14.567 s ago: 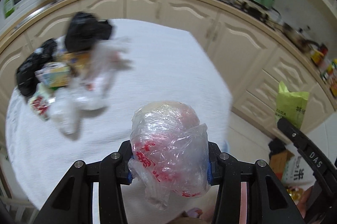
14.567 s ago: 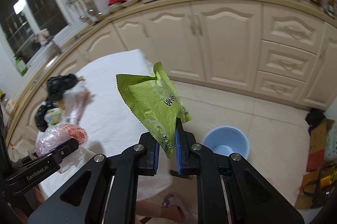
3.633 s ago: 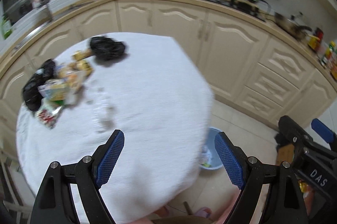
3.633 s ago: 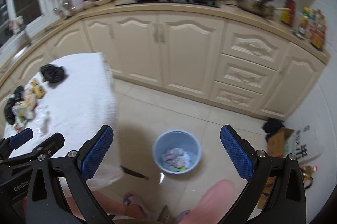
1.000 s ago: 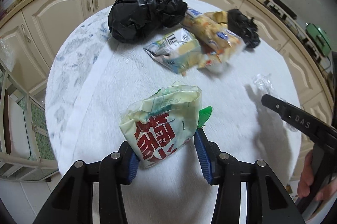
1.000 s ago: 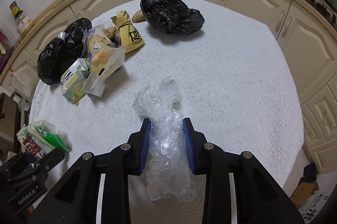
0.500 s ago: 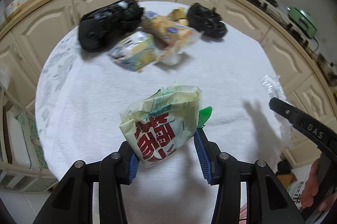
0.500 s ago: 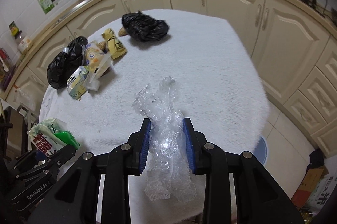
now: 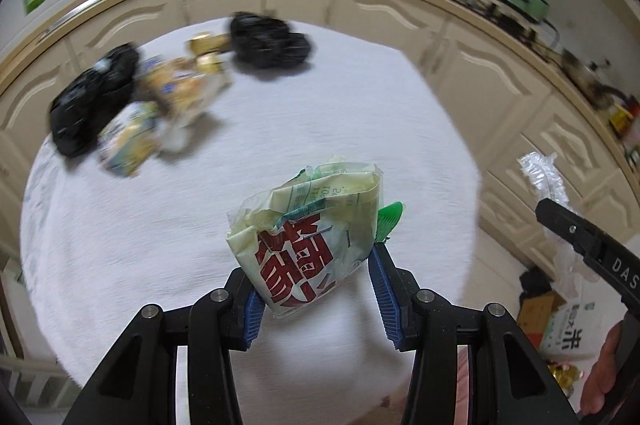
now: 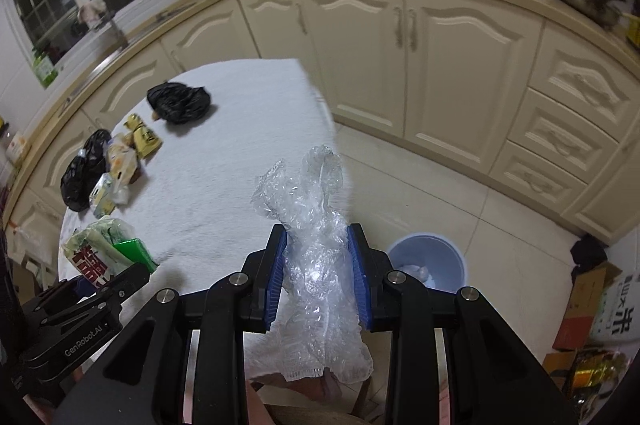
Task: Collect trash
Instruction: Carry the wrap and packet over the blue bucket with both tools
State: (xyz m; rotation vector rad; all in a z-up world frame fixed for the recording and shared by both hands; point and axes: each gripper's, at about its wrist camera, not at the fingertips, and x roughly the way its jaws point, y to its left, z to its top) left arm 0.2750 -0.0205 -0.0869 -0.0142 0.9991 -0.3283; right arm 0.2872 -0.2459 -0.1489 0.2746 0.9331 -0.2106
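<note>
- Trash left on the round white-clothed table (image 10: 224, 161) lies at its far left edge: two crumpled black plastic bags (image 10: 178, 102) and several yellowish snack wrappers (image 10: 120, 161).
- Round light-blue plastic bin (image 10: 427, 262) stands on the tiled floor just off the table's near right edge, with scraps inside.
- Right gripper (image 10: 319, 275) is clamped on a crumpled clear plastic bag (image 10: 316, 249).
- Left gripper (image 9: 316, 287) pinches a pale green food packet with red characters (image 9: 308, 237).

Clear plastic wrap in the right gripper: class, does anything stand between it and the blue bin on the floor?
Nothing visible does. The clear plastic wrap is clamped in the right gripper; the blue bin stands open-topped on bare floor tiles beside the table, with only open air between.
</note>
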